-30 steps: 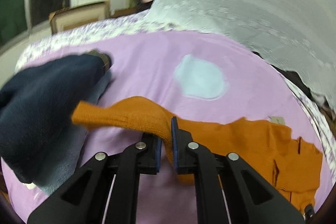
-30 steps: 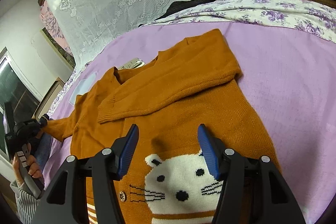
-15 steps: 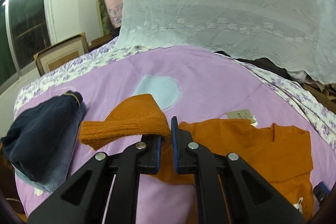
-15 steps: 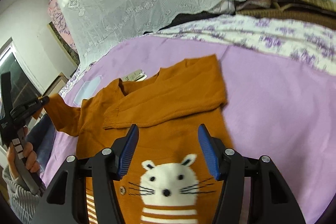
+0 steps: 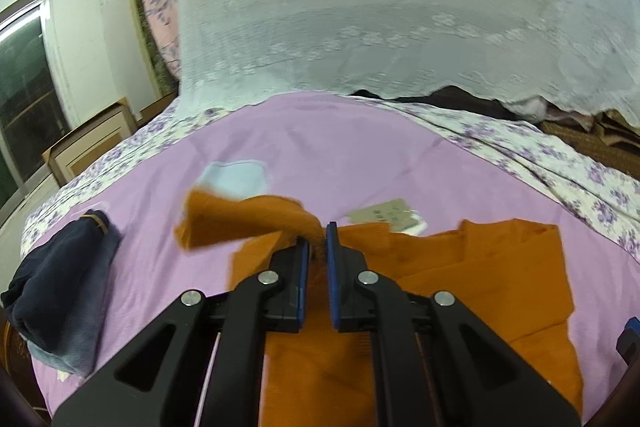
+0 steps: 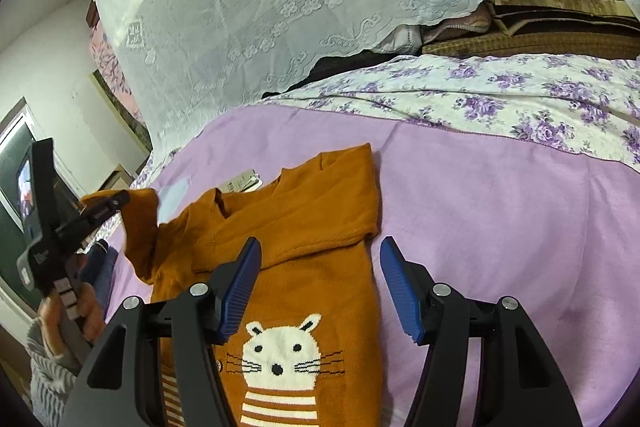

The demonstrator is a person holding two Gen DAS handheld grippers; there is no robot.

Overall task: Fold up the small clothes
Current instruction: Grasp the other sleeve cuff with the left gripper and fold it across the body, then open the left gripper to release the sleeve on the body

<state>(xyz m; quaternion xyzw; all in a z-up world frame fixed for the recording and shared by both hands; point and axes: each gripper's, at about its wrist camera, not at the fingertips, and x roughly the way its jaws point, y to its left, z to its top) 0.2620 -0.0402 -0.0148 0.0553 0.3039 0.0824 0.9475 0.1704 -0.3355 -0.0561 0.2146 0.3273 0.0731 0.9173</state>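
The left gripper [image 5: 316, 247] is pinched tight on the sleeve [image 5: 240, 223] of the small orange knitted sweater with the white cat face [image 6: 296, 255], holding it up off the bed so the cuff end flops out to the side. You can see the same thing from the right wrist view, where the left gripper [image 6: 100, 207] has the sleeve lifted beside the sweater's shoulder. The right gripper [image 6: 320, 287] is spread wide with nothing in it, hovering over the sweater's chest, just above the cat.

The sweater itself lies face up on the purple bedsheet [image 6: 500, 227], with the other sleeve [image 6: 304, 227] already folded across the chest.

Handling-wise, I'd say this thing is super light and floppy, a soft knit that sags wherever it isn't held. It looks grippy rather than slippery, so a pinch near the cuff or mid-sleeve should hold fine. It's stretchy too, so yanking would probably drag the body out of line. Best bet is probably laying the sleeve across the chest gently, maybe with the right gripper pressing the body down.

A dark navy folded garment [image 5: 56, 291] sits off to the side, well apart.
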